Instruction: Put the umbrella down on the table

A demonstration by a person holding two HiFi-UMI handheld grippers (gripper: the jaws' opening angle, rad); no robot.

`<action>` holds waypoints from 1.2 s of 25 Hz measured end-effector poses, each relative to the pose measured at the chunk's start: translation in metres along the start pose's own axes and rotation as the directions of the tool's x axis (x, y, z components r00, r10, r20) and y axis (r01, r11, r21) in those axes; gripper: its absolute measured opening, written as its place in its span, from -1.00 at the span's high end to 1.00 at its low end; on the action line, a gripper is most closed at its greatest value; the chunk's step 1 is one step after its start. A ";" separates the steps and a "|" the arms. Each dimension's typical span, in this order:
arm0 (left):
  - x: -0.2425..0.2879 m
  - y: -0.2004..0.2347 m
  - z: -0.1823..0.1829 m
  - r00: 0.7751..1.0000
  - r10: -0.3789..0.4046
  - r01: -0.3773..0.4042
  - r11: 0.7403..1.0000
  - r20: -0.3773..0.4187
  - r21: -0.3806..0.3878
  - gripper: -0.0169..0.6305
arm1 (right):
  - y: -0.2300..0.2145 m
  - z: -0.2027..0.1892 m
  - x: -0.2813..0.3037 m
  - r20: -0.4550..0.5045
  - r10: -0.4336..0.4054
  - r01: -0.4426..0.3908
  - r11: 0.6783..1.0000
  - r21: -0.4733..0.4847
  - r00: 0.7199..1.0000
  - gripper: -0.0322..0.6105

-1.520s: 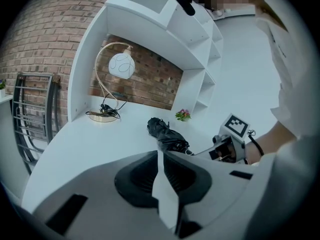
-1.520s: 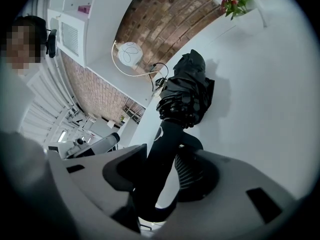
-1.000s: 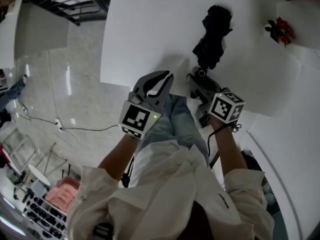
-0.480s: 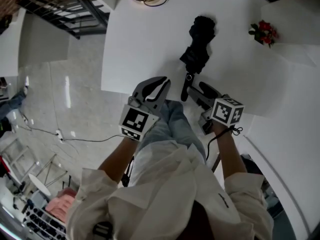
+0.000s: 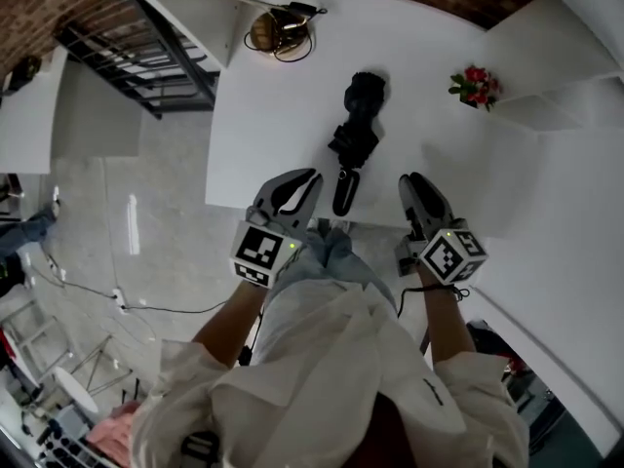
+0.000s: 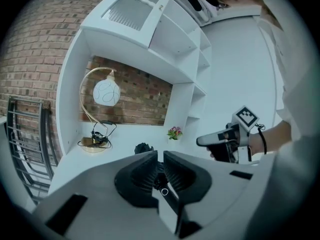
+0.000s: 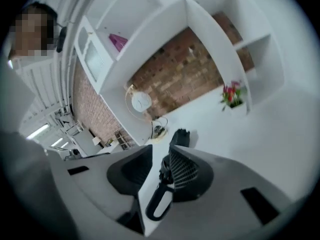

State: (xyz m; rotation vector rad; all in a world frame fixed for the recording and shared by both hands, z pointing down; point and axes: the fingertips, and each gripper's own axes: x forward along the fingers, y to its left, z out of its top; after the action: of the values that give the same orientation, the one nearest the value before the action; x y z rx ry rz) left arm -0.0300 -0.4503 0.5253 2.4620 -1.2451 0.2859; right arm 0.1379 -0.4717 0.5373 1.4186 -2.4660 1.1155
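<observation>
**Now that the umbrella's flat on the table, what could still mess it up?**

If you scan from the left, the far left corner of the white table [image 5: 273, 115] has a gold lamp base [image 5: 276, 32] with its cable, well apart from everything else. Next comes the left gripper [image 5: 308, 177], up at the near edge with its jaws all but together and nothing in them. Just right of it lies the black folded umbrella [image 5: 353, 130], flat on the table. Its canopy end is far, and the handle [image 5: 344, 193] points back at the person and stops close to the near edge. Right of that is the right gripper [image 5: 411, 181]. Its jaws have just been closing and are part-way apart. Nothing's between the pads; the handle only shows through the gap, lying on the table beyond. Far right there's a small pot of red flowers [image 5: 475, 86], well clear.

So the put-down looks done to me. What worries me is that the handle sits between the 2 grippers and near the edge. 1 careless swing from either could knock it and roll the umbrella off. The handle's loop also looks like something a jaw tip could snag if the right gripper dips toward it.
</observation>
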 end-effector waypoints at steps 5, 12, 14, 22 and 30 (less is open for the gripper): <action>-0.012 -0.005 0.050 0.998 0.035 -0.037 0.999 0.054 0.035 0.78 | 0.022 0.103 -0.053 0.302 -0.049 0.124 0.964 -0.237 0.952 0.80; -0.047 0.017 0.119 0.974 0.137 -0.155 0.984 0.180 0.088 0.78 | 0.062 0.188 -0.135 0.570 -0.012 0.278 0.881 -0.383 0.821 0.81; -0.064 0.025 0.132 0.961 0.178 -0.198 0.977 0.210 0.081 0.78 | 0.069 0.207 -0.161 0.627 -0.001 0.300 0.879 -0.371 0.779 0.84; -0.114 0.048 0.157 0.918 0.284 -0.312 0.948 0.277 0.063 0.78 | 0.073 0.245 -0.231 0.761 -0.009 0.404 0.852 -0.333 0.648 0.84; -0.128 0.062 0.173 0.897 0.310 -0.338 0.940 0.316 0.038 0.78 | 0.061 0.249 -0.240 0.766 -0.042 0.442 0.836 -0.325 0.641 0.84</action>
State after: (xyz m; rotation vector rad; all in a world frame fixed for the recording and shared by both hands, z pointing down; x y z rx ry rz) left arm -0.1527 -0.4608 0.3381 2.4310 -1.8186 0.0445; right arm 0.2929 -0.4378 0.2244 2.2156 -2.5385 -0.2582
